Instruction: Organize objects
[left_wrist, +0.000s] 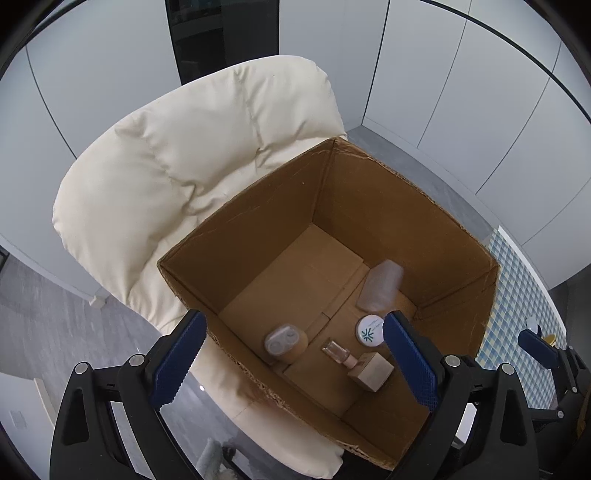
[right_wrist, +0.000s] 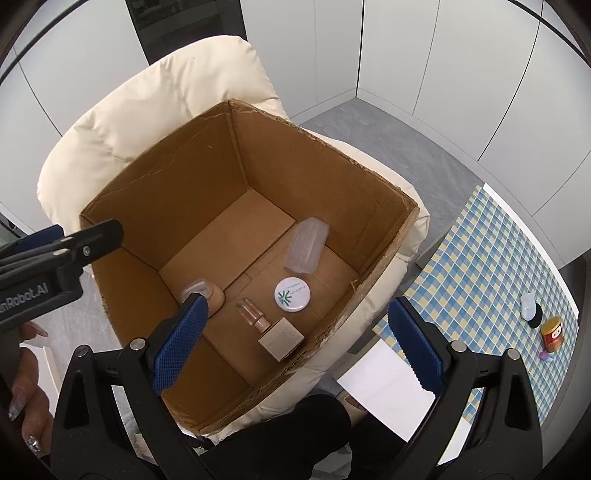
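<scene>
On a cream chair, four toiletries lie in the box below both empty, spread grippers; a jar waits beyond on the table.

The cardboard box was plain brown corrugated board, matt, its cut edges rough and frayed. It sat on a chair of cream cloth, soft, puffy and creased. Inside lay a frosted, translucent plastic bottle, a small clear glass bottle with a matt beige cap, and a round tin with a smooth white lid. The right gripper had glossy black plastic arms and blue pads with a knobbly rubber grain. The tablecloth looked like smooth checked cloth.
</scene>
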